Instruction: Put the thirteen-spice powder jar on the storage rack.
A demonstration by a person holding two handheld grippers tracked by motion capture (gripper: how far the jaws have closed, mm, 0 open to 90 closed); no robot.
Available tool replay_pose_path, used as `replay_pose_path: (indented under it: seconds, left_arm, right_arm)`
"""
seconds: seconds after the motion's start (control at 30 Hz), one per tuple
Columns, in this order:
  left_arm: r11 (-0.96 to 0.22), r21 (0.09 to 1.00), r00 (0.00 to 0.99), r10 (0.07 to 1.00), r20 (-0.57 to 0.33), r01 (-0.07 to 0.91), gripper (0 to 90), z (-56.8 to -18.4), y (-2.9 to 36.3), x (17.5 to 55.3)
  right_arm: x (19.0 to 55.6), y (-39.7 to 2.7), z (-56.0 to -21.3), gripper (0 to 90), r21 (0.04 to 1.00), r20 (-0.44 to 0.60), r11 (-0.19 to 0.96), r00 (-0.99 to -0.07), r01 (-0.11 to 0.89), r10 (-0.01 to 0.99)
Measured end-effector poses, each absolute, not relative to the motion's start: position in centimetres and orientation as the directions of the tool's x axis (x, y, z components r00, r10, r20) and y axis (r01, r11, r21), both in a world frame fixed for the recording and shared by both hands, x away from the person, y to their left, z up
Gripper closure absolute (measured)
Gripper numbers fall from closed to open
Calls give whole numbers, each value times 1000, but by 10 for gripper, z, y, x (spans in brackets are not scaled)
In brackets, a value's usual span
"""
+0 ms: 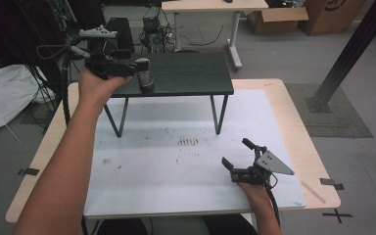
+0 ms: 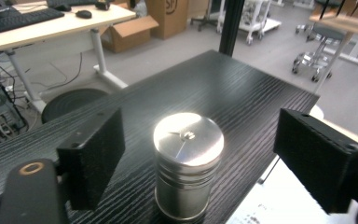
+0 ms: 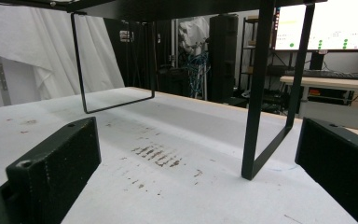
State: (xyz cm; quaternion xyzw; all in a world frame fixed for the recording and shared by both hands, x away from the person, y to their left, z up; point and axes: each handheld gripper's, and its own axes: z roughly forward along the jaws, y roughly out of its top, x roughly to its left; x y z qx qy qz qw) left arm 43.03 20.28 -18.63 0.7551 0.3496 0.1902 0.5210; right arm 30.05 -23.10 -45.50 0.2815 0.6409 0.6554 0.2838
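Lidded steel canister (image 2: 188, 170) upright on black riser shelf (image 2: 242, 88), contents unseen, left gripper (image 1: 136, 70) level, jaws open either side of it, untouching, right gripper (image 1: 239, 155) low over white mat (image 1: 176, 171), jaws open, empty.

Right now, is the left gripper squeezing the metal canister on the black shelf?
No, the left gripper stands open, with a clear gap on each side of the metal canister, which stands upright on the black shelf.

Black left gripper (image 1: 136, 70) and right gripper (image 1: 237, 153) with blocky fingers (image 2: 93, 156), grey triangular plates, black cables.
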Motion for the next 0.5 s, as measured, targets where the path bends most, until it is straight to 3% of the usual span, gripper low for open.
replay_pose_path:
  seconds: [0.5]
  left_arm:
    - [-125, 957, 668, 739, -86, 261, 27, -193, 227, 404]
  right_arm:
    - [300, -231, -455, 0, 1000, 5, -20, -681, -14, 732]
